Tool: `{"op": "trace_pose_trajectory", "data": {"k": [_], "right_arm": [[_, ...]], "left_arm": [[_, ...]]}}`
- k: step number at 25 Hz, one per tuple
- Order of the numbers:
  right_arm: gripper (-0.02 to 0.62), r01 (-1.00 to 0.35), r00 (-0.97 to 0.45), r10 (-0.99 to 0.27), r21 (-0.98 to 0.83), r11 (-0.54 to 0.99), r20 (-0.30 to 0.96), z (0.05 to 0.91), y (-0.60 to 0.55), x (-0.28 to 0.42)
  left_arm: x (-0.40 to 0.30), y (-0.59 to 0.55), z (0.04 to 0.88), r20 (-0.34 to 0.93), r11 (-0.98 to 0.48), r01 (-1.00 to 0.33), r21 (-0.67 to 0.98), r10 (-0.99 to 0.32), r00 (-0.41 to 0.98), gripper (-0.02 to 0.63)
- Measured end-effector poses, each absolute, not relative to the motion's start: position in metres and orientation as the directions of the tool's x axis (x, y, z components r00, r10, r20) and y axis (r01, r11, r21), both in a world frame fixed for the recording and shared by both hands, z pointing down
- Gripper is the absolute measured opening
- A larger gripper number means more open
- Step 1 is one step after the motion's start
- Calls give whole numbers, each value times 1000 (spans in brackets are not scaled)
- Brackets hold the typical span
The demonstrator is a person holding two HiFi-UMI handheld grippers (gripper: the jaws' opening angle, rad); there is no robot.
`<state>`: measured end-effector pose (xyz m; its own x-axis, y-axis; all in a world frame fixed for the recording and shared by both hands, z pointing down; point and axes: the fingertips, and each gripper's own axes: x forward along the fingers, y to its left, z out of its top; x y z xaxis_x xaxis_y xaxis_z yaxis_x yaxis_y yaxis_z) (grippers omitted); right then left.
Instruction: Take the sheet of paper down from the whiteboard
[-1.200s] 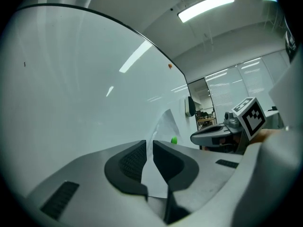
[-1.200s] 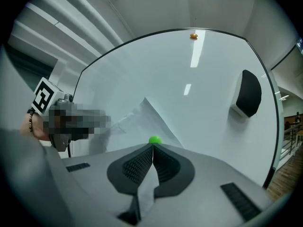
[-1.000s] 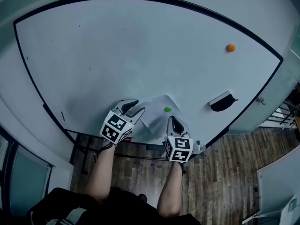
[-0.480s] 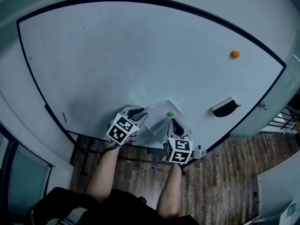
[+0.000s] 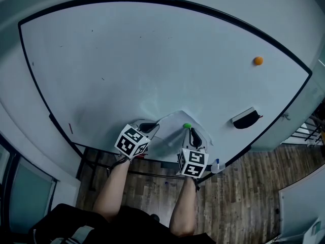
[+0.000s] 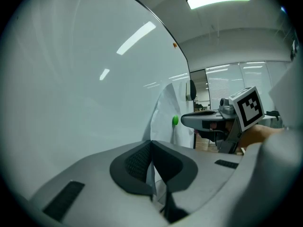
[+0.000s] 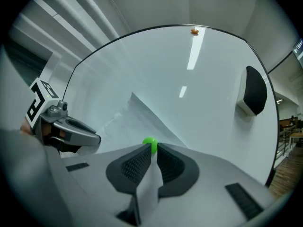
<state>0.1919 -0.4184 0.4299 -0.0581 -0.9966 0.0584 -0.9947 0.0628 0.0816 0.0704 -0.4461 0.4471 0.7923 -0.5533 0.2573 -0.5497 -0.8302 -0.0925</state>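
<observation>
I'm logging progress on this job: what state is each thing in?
Sheet of paper: on the whiteboard, pinned by one magnet, partly lifted off it.
Green magnet: stuck on the sheet.
Left hand-held gripper: shut on the sheet's edge.
Right hand-held gripper: shut on the sheet beside the green magnet.
Orange magnet: on bare board.
Eraser: on the board.

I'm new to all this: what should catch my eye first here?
The left gripper and the right gripper both pinch a sheet of paper low on the big whiteboard. A green magnet pins that sheet just beyond the right gripper's jaws. Far to the right sit an orange magnet and a black eraser.
</observation>
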Motion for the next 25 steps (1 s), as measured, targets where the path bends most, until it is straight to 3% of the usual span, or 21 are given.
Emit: {"op": "trace_pose_trajectory", "data": {"k": [1,3,4,25], "right_arm": [[35,-995,-56,-997,82,60,58,430,-419,192],[128,-995,-66,-996,77,70,63,431,-422,189],[143,-994,-68,-996,78,73,66,432,-424,188],[142,-991,40,-998,128,-34,47,430,-433,185]], "left_arm": [[70,-446,447,256,-833,-547,-88,-549,795,21],[70,-445,447,254,-837,-542,-83,-543,800,21],[70,-446,447,253,-838,-539,-83,-541,802,21],[72,-444,452,244,-857,-511,-70,-511,824,21]]}}
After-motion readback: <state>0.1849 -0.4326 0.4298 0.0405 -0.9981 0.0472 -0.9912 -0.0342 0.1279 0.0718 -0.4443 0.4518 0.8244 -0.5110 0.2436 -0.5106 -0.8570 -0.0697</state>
